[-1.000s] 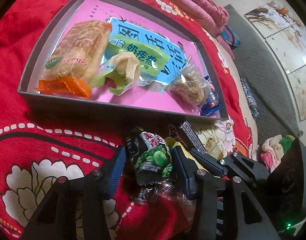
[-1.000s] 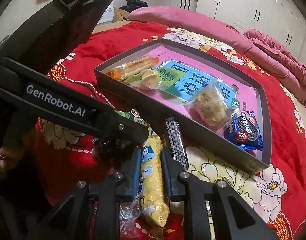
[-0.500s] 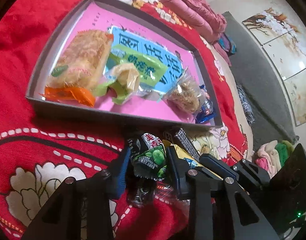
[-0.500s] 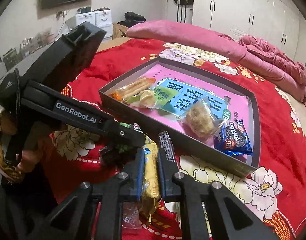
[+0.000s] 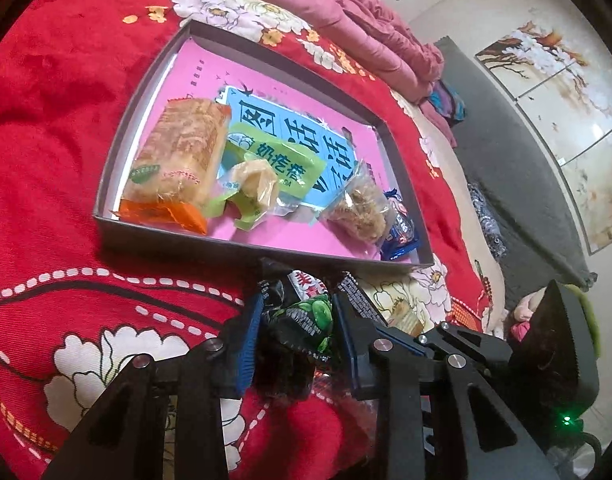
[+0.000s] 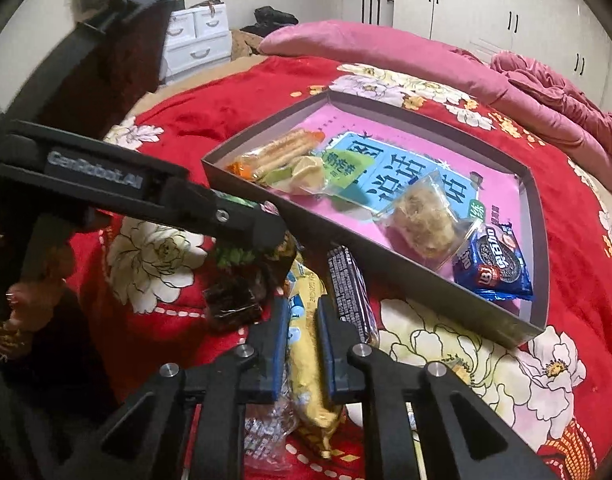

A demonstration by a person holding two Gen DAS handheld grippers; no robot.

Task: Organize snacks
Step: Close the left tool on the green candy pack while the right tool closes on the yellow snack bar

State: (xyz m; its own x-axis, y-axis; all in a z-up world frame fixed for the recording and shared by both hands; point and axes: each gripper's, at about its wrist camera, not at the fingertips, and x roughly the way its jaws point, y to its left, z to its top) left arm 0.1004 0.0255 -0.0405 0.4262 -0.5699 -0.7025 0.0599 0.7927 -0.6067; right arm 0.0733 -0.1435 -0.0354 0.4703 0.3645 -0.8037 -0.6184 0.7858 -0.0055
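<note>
Left gripper (image 5: 296, 330) is clamping the green pea packet (image 5: 306, 316), now raised nearer the tray (image 5: 118, 152) ahead; right gripper (image 6: 302, 328), beside "GenRobot.AI" lettering, is pinching the yellow snack (image 6: 306, 344), Oreo pack (image 6: 494, 268) ahead-right.

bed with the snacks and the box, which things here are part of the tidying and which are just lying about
Part of the job:
- box
- green pea packet in the left gripper
- yellow snack bar in the right gripper
- black snack bar on the bedspread
- biscuit packet and other snacks in the box

Just lying about:
- pink pillow
- white drawers
- wardrobe
</note>
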